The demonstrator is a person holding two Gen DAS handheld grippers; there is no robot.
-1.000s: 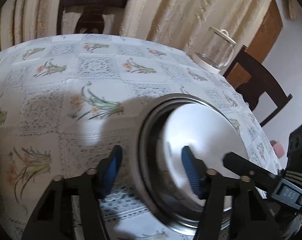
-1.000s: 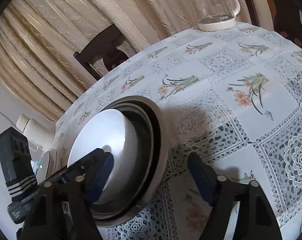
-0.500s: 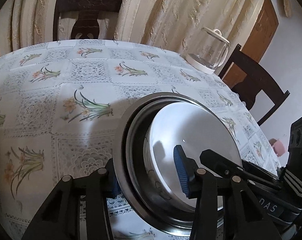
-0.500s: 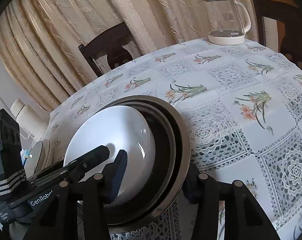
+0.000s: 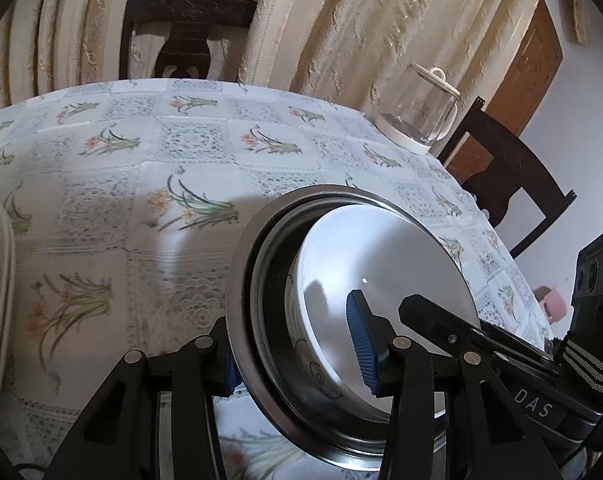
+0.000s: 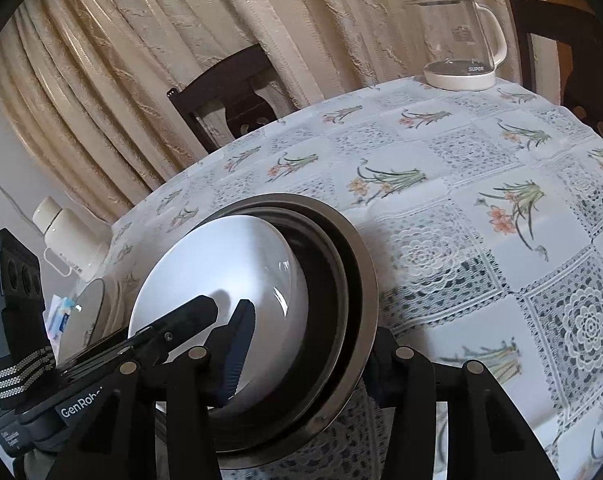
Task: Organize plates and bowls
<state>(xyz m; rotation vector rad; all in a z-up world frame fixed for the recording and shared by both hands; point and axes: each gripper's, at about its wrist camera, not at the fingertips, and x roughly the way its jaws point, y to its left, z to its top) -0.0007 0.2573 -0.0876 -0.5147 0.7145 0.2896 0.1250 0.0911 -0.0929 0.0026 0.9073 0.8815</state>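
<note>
1. The table (image 5: pixel 101 208), under a lace and flower cloth, is filling both views. The cloth is lying loose, so a rim dragged across it could be catching and bunching the lace.

2. The steel basin (image 5: pixel 245 280) is sitting at about five o'clock in the left view and seven o'clock in the right view (image 6: pixel 361 264). It appears to be tilting, though the fisheye makes that hard to judge. Whether its low edge is touching the cloth cannot be told.

3. The white bowl (image 5: pixel 381 264) is nesting inside the basin (image 6: pixel 221 272), with a dark inner vessel (image 6: pixel 325 292) between them. It is lying loose there, so a steeper tilt could be sliding it out over the rim.

4. The left gripper (image 5: pixel 299 344) is straddling the basin's near rim, one blue pad outside and one inside over the bowl. The jaws are narrowing on the stack, and it looks like a clamp rather than a hover.

5. The right gripper (image 6: pixel 307 344) is straddling the opposite rim the same way. If one side is lifting faster than the other, smooth steel could be slipping between the pads.

6. The glass kettle (image 5: pixel 421 116) is standing at one o'clock, well apart (image 6: pixel 457 40); only a wide swing would be threatening it.

7. A white bottle (image 6: pixel 65 236) is standing at nine o'clock in the right view, near the table edge.
</note>
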